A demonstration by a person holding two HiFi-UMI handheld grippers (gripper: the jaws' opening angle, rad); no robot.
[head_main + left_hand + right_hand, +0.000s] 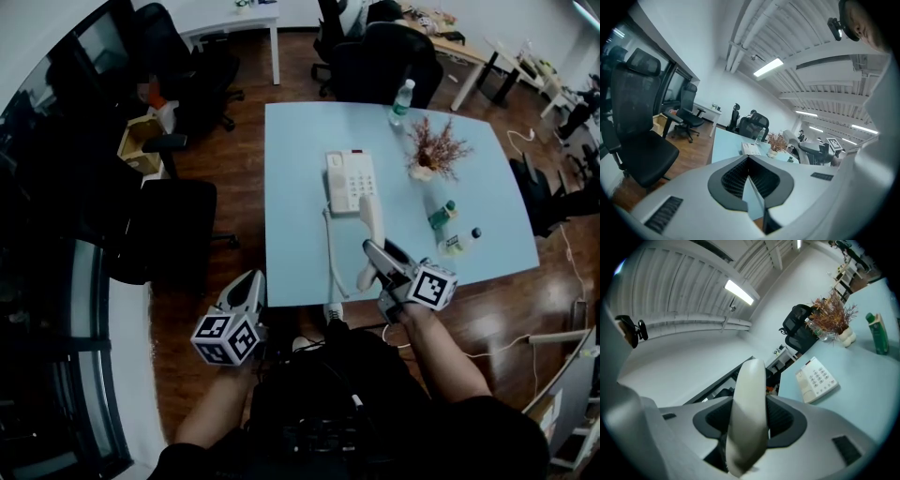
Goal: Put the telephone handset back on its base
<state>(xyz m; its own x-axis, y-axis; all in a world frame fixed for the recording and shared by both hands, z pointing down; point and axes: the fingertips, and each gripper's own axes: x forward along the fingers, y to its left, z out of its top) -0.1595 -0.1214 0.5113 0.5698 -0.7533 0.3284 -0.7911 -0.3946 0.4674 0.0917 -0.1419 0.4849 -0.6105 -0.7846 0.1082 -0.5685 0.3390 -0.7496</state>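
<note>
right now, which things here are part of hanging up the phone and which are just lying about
Job: telephone handset, right gripper holding it, telephone base.
Lying about: dried-flower vase, water bottle, green bottle, office chair.

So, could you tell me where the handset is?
Head view: the handset is clamped in the right tool at the table's near edge, this side of the base.

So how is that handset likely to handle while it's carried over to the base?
Probably stiff: the handset juts straight out of the right gripper without sagging. Its smooth rounded shell, pinched between the jaws, might pivot or slip. The cord trailing toward the table edge may tug it slightly.
</note>
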